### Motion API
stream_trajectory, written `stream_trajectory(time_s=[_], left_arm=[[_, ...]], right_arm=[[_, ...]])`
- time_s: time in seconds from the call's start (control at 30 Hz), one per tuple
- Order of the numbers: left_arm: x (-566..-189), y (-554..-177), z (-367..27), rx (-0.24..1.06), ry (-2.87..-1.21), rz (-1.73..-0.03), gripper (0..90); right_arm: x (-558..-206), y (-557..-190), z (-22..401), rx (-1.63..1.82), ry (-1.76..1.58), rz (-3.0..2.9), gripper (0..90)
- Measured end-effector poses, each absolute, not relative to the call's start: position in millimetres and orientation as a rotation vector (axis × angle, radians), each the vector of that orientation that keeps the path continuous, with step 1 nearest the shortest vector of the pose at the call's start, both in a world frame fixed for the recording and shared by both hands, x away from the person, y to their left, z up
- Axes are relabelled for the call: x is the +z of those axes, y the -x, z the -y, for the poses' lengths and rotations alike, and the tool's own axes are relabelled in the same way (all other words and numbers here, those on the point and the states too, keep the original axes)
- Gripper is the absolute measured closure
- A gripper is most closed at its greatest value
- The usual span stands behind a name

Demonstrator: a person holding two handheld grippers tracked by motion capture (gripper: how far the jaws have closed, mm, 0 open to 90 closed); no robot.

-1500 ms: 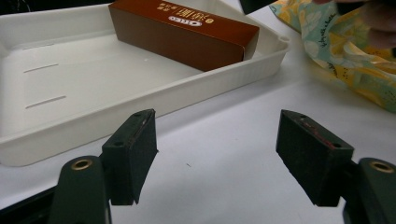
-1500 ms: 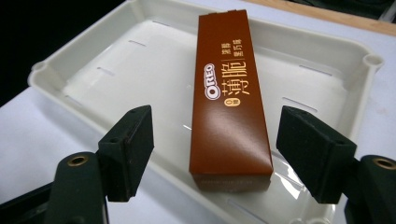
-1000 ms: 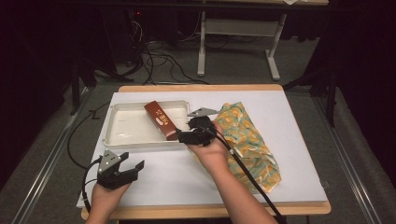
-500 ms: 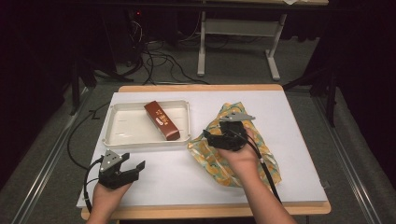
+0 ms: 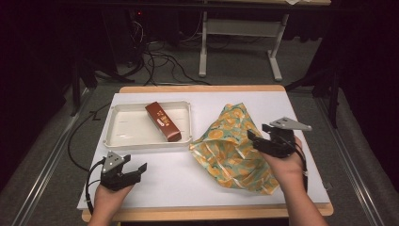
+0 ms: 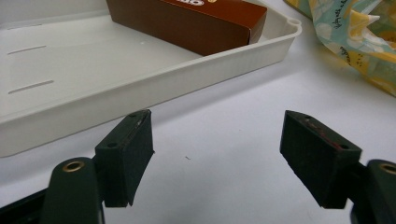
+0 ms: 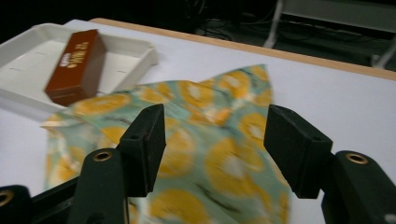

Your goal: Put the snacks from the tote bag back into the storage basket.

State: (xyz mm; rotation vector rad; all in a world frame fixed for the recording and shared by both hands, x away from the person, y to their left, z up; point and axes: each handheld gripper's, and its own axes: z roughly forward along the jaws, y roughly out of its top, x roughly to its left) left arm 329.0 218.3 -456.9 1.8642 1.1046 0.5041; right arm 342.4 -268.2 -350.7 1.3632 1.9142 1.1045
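Fingers point(image 7: 149, 144) of my right gripper point(image 5: 263, 139) stand apart, grasping nothing, and have just been closing over the bag point(image 5: 233, 148), which lies right of the tray point(image 5: 115, 136). My left gripper point(image 5: 134, 170) is released near-left. Right gripper view shows the box point(image 7: 74, 65) label; the left gripper view crops it. Count: one bag, one tray, one box.

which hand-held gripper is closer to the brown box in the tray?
Left. The left hand-held gripper sits just in front of the tray holding the brown box; the right hand-held gripper is over the orange-print cloth, farther off.
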Motion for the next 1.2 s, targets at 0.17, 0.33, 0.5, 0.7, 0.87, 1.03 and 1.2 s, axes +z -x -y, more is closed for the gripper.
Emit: stream_trajectory(time_s=[0.17, 0.33, 0.5, 0.7, 0.87, 1.03, 1.2], left_arm=[[-457, -329, -216, 0.515, -1.863, -1.102, 24.0], [-459, -330, -214, 0.528, -1.873, -1.108, 21.9], [-460, -331, -211, 0.532, -1.889, -1.116, 19.6], [-459, -331, -207, 0.561, -1.911, -1.098, 15.3], [-460, -330, -202, 0.598, -1.942, -1.065, 13.9], [-462, -332, -202, 0.615, -1.955, -1.075, 3.0], [-464, -335, -205, 0.602, -1.953, -1.085, 0.0]], right_arm=[[-367, -331, 312, 1.058, -1.445, -1.842, 38.7], [-399, -318, 353, 1.04, -1.513, -1.751, 26.6], [-434, -292, 377, 0.998, -1.529, -1.682, 20.1], [-441, -273, 404, 0.987, -1.585, -1.593, 19.6], [-452, -281, 397, 0.941, -1.567, -1.669, 19.5], [-456, -284, 389, 0.929, -1.563, -1.7, 19.3], [-457, -284, 386, 0.912, -1.566, -1.715, 19.3]])
